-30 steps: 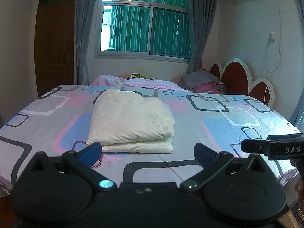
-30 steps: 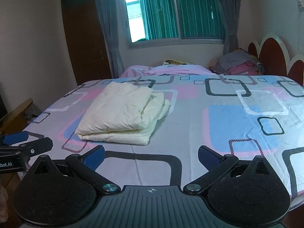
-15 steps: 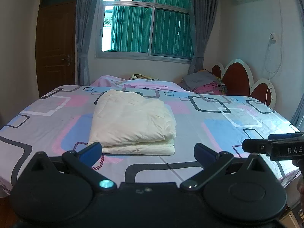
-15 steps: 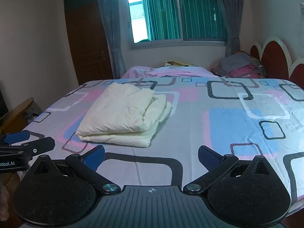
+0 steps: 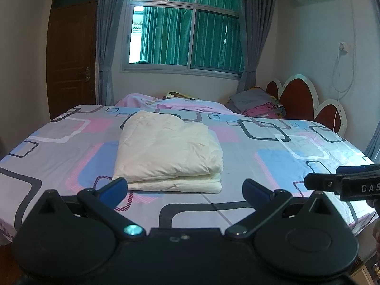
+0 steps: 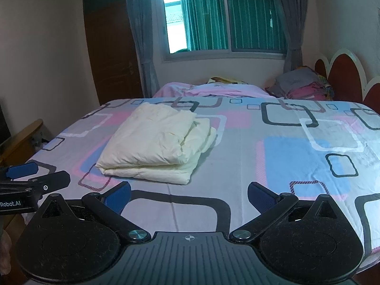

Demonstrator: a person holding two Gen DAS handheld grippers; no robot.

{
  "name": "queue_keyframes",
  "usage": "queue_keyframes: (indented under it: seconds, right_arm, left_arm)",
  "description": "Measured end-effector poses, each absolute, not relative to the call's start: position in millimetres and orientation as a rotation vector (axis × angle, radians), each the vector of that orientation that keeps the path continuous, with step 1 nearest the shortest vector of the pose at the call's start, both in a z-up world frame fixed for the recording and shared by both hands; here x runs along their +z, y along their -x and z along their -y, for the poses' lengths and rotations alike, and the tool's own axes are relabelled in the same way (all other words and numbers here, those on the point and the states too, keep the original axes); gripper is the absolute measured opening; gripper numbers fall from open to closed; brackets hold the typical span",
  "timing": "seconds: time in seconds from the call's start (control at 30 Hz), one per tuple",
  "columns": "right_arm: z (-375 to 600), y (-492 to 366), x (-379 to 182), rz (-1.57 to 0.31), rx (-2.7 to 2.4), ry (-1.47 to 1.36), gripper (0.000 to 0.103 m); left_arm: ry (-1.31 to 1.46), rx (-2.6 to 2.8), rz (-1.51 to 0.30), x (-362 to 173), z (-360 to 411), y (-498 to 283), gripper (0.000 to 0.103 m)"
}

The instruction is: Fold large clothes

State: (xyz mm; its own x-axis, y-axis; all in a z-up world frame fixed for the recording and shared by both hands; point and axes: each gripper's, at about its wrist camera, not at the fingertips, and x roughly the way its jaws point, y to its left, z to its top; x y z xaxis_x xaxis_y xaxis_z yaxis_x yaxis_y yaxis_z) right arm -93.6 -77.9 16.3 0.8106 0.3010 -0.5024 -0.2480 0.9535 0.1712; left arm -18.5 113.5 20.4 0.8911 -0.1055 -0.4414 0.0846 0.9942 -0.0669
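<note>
Over the last second both grippers, left (image 5: 184,187) and right (image 6: 189,193), had eased back from the folded garment (image 5: 168,152) on the bed (image 5: 285,166), jaws wide open and empty, so the fold looked finished.

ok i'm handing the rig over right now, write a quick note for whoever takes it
Left gripper: open, empty, held off the near edge of the bed.
Right gripper: open, empty, also off the near edge, beside the left one.
Garment: cream, folded into a thick rectangle, lying on the left half of the bed; neither gripper touches it.
Done: the fold looks finished; the layers are stacked, with the right edge a bit uneven in the right wrist view.
Left: probably nothing beyond tidying that edge. A clothes pile sits by the headboard; whether it is part of the job I cannot tell.
</note>
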Motion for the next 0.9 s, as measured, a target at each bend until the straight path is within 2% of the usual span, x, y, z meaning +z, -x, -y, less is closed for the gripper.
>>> queue_keyframes:
  seconds: [0.9]
  right_arm:
    - [83.2, 94.7, 20.1, -0.544, 0.304, -0.089, 0.103]
  left_arm:
    - [0.038, -0.101, -0.45, 20.7, -115.1, 16.5, 0.103]
